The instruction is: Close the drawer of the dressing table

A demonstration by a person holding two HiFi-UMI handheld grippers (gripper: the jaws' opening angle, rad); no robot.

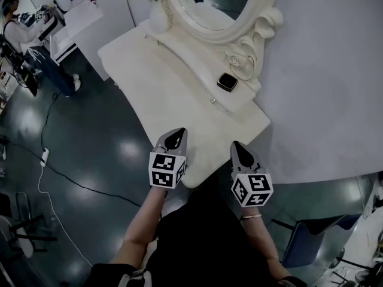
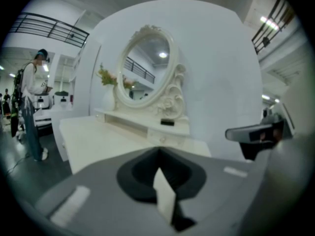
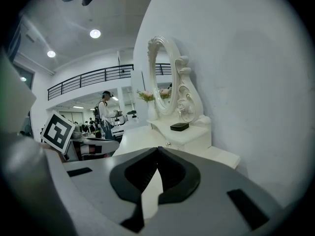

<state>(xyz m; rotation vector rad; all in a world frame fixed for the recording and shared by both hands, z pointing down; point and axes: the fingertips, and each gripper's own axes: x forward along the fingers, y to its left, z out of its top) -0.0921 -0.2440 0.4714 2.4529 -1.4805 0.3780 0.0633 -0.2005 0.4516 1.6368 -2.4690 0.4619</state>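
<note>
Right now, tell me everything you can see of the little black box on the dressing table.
The black box is small, flat and roughly square with rounded corners, dark and rather glossy, with a paler edge. It lies flat on the dressing table's raised white shelf, near the shelf's right end, just in front of the carved foot of the mirror frame. Only the shelf touches it.

We look steeply down from head height on the dressing table (image 1: 167, 88); both gripper views face it low and close (sharing its mirror (image 2: 147, 65)).
</note>
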